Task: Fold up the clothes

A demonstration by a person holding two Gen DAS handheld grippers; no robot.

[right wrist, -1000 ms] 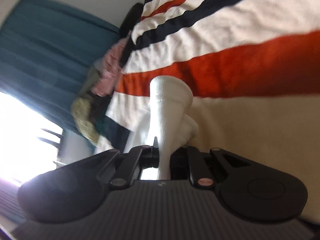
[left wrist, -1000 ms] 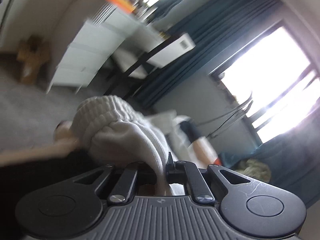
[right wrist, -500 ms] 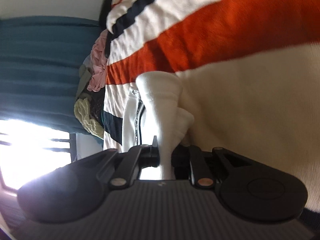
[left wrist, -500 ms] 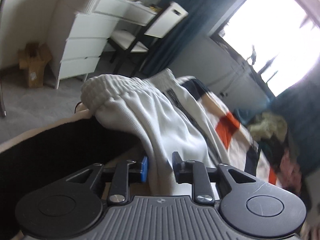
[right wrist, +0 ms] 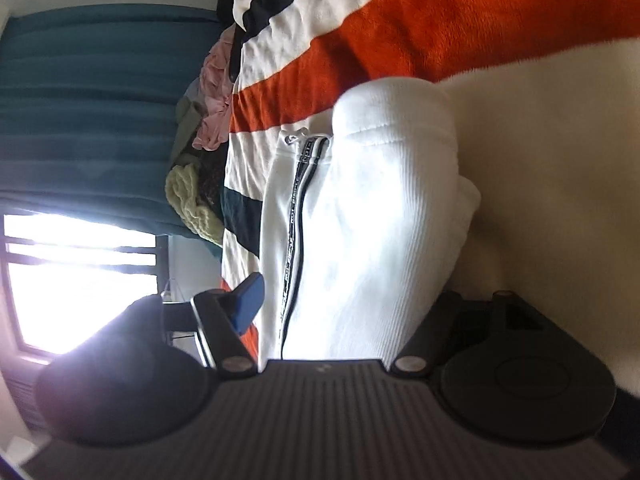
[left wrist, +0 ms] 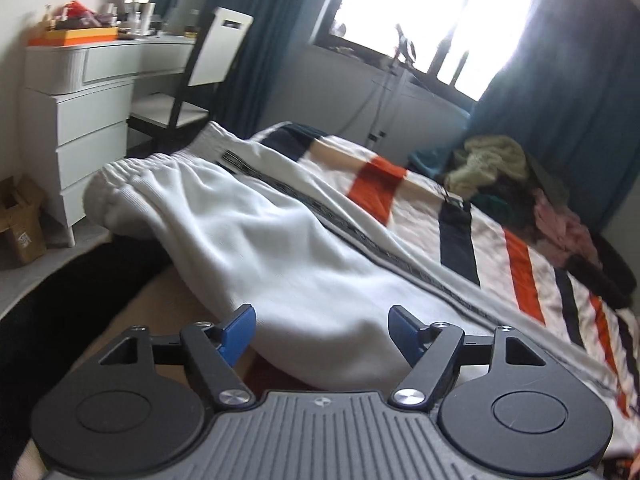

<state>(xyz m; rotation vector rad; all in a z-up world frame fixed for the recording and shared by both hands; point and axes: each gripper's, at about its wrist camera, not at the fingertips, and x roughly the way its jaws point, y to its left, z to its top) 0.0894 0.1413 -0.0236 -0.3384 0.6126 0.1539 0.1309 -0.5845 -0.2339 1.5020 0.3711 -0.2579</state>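
The left gripper (left wrist: 322, 330) is hovering with its jaws spread wide and holding nothing, just short of the white ribbed-cuff sweatpants with a black-and-white side stripe (left wrist: 280, 248), which are lying along the striped orange, navy and cream bed blanket (left wrist: 520, 264). The right gripper (right wrist: 344, 300) is likewise standing with its jaws spread, the doubled-over cuffs resting loose between them. The legs are looking laid together lengthwise, so shorter folds probably remain; a heap of other clothes (left wrist: 520, 184) is waiting near the window.

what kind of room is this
Most likely a bedroom: white trousers lie on a bed with a striped blanket, a white chest of drawers stands by the wall, and clothes are heaped by the curtained window.
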